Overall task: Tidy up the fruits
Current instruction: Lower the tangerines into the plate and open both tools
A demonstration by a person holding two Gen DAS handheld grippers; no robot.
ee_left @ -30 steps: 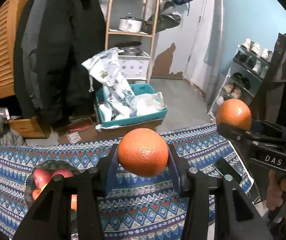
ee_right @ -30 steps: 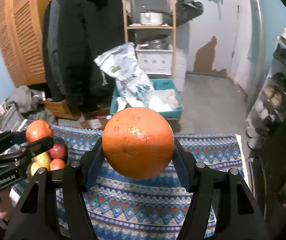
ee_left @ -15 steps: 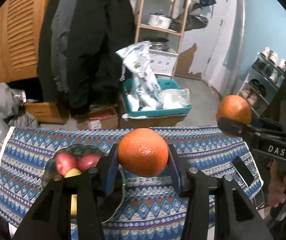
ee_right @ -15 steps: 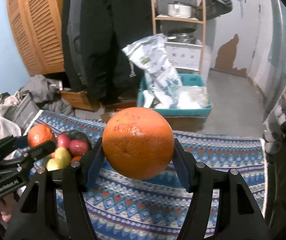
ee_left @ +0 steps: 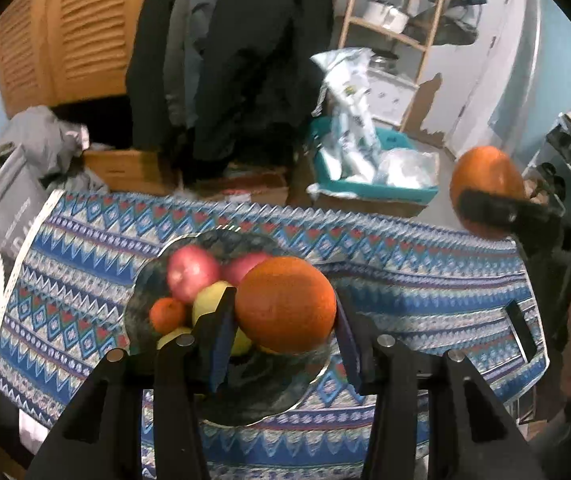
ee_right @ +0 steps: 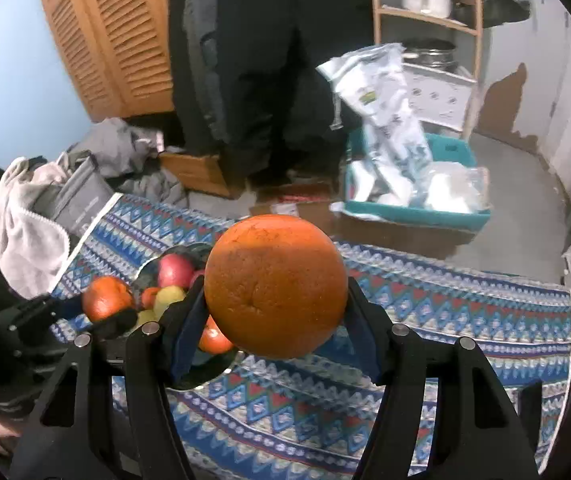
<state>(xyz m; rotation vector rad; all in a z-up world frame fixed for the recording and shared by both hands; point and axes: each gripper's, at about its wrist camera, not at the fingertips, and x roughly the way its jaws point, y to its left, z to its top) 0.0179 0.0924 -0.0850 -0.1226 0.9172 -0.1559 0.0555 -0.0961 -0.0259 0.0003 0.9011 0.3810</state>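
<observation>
My left gripper (ee_left: 283, 316) is shut on an orange (ee_left: 285, 304) and hangs right above a dark glass bowl (ee_left: 261, 396) holding red apples (ee_left: 191, 272), yellow fruit (ee_left: 211, 300) and a small orange (ee_left: 167, 314). My right gripper (ee_right: 275, 300) is shut on a larger orange (ee_right: 275, 286), a little to the right of the same bowl (ee_right: 201, 372). From the left wrist view the right gripper's orange (ee_left: 485, 184) shows at the far right. The right wrist view has the left gripper's orange (ee_right: 107, 298) at its left, over the bowl's near rim.
The bowl stands on a blue patterned tablecloth (ee_left: 405, 292), with bare cloth to its right (ee_right: 465, 320). Beyond the table are a teal bin of bags (ee_right: 417, 200), dark coats (ee_right: 253, 60), a wooden shelf (ee_right: 429, 12), cardboard boxes and grey clothing (ee_left: 25, 168) at left.
Both grippers have swung left and sunk toward the bowl, each still holding its orange. The bowl has come from the left edge to just under the left gripper.
</observation>
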